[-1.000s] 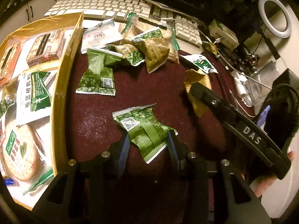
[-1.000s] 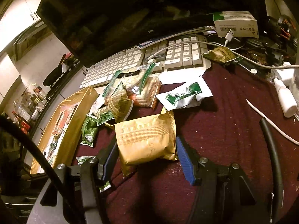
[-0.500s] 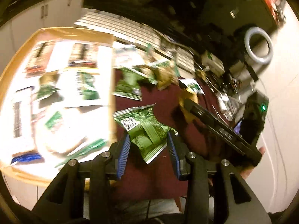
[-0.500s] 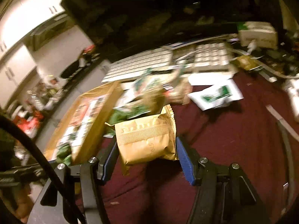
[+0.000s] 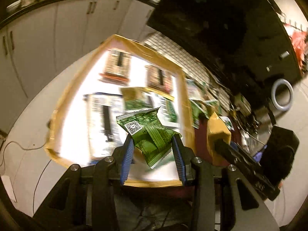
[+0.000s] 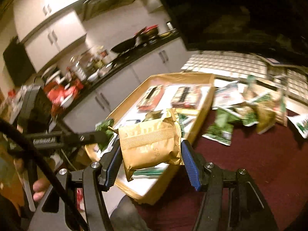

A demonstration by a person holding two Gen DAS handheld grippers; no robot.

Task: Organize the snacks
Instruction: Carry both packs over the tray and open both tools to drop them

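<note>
Here, green packet (image 5: 152, 134) pinched between fingers (image 5: 127, 154), above tray (image 5: 184, 104)

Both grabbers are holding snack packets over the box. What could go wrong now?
The green packet is pinched only at its lower part by the left gripper, so it might slip out early. The gold packet in the right gripper hangs near the cardboard box's side wall and might snag or land outside.

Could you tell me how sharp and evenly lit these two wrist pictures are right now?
Left wrist view: the green snack packet in the left gripper is sharp, while the cardboard tray behind is smeared and its white inside blown out. Right wrist view: the gold packet in the right gripper is crisp, the loose snack pile blurred; fisheye bends the cabinets.
</note>
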